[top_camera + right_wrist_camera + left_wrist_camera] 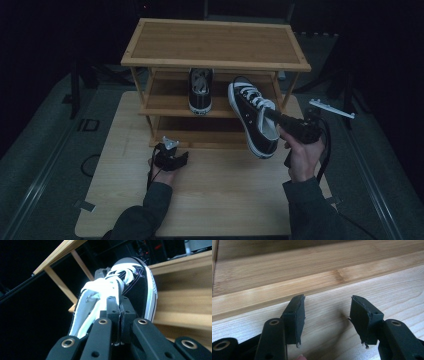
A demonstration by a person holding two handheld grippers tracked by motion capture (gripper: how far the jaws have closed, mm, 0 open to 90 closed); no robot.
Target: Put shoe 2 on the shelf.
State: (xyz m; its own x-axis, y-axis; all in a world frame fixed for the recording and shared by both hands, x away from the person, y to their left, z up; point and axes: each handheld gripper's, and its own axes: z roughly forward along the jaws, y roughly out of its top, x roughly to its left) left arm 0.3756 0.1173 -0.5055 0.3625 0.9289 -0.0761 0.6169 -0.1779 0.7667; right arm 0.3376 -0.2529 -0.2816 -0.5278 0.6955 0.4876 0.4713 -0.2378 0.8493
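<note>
A black sneaker (pixel 252 117) with white laces hangs in the air before the shelf rack (pixel 215 64), toe toward the middle shelf. My right gripper (pixel 276 119) is shut on its collar edge; in the right gripper view the jaws press together on the sneaker (pixel 117 292). A second black sneaker (pixel 200 90) stands on the middle shelf, heel toward me. My left gripper (pixel 175 155) rests low on the table by the rack's bottom shelf. In the left gripper view this gripper (pixel 327 315) stands open, with bare wood between its pads.
The rack stands at the far half of a light wooden table (pixel 215 200). Its bottom shelf (pixel 287 287) lies just ahead of the left jaws. A white bracket (pixel 331 108) sits to the right of the rack. Dark floor surrounds the table.
</note>
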